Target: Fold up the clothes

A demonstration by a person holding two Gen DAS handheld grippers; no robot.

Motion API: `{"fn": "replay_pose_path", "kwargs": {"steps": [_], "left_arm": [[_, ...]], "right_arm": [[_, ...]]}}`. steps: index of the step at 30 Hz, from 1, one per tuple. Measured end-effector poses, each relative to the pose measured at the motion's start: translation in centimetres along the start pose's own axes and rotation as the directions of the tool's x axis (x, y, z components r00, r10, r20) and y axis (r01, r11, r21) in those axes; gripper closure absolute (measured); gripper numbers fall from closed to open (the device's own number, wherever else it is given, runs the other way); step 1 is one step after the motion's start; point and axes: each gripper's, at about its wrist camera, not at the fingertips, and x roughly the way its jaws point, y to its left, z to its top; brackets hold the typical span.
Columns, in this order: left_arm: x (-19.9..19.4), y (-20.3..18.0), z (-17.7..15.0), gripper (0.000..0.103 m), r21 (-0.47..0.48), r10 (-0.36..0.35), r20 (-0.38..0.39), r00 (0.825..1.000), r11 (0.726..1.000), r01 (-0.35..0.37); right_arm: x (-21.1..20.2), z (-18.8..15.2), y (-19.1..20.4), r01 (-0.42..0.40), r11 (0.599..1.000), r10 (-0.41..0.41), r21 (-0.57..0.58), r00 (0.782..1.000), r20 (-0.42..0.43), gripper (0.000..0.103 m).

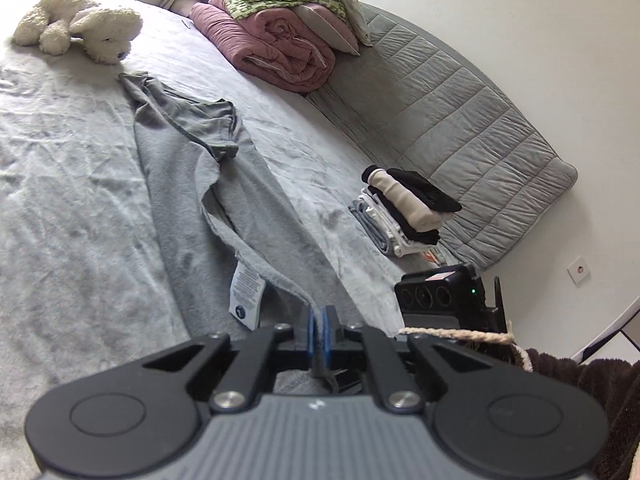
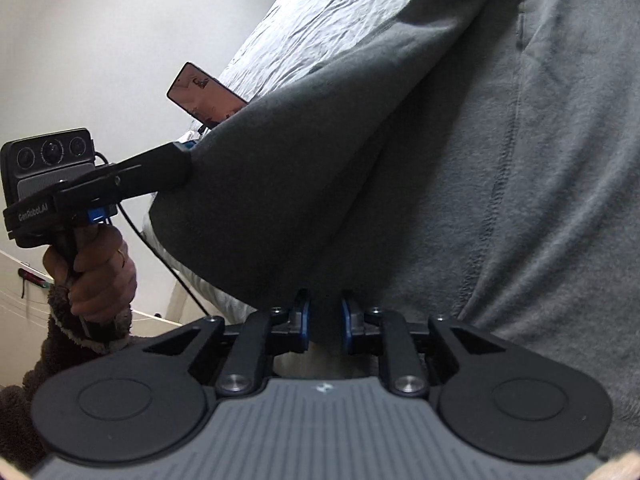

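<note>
A grey garment (image 1: 188, 184) lies stretched across the light bedspread (image 1: 60, 168), with a white care label (image 1: 247, 294) showing near its hem. My left gripper (image 1: 319, 330) is shut on the hem's edge and lifts it. In the right wrist view the same garment (image 2: 500, 160) fills the frame, hanging in front. My right gripper (image 2: 325, 322) has its blue pads a little apart with a fold of the grey cloth between them. The left gripper (image 2: 182, 160) shows there too, pinching the garment's corner.
A stack of folded clothes (image 1: 404, 212) sits at the bed's right edge by a grey quilted mat (image 1: 460, 120). A rolled pink duvet (image 1: 280, 48) with a green cloth, and a white plush dog (image 1: 80, 26) lie at the far end. A phone (image 2: 204, 94) stands by the bed.
</note>
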Motion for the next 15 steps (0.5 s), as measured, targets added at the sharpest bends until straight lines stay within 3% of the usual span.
{"fn": "replay_pose_path", "kwargs": {"steps": [3,6,8,15], "left_arm": [[1.3,-0.4,0.0,0.099,0.003,-0.014,-0.029,0.999,1.0,0.014],[2.3,-1.0,-0.1,0.099,0.016,-0.025,-0.052,0.998,1.0,0.026],[2.8,-1.4,0.0,0.099,0.021,-0.037,-0.061,0.997,0.999,0.038],[4.6,-2.4,0.3,0.099,0.041,-0.052,-0.089,0.995,0.998,0.055]], "right_arm": [[-1.0,-0.1,-0.2,-0.053,0.998,0.054,0.038,0.997,-0.046,0.08],[-2.9,0.0,-0.2,-0.077,0.996,0.078,0.039,0.997,-0.028,0.074],[-4.7,0.3,-0.7,-0.077,0.996,0.077,0.046,0.997,0.021,0.061],[-10.0,0.9,-4.3,-0.078,0.982,0.044,0.171,0.98,0.196,0.06]]}}
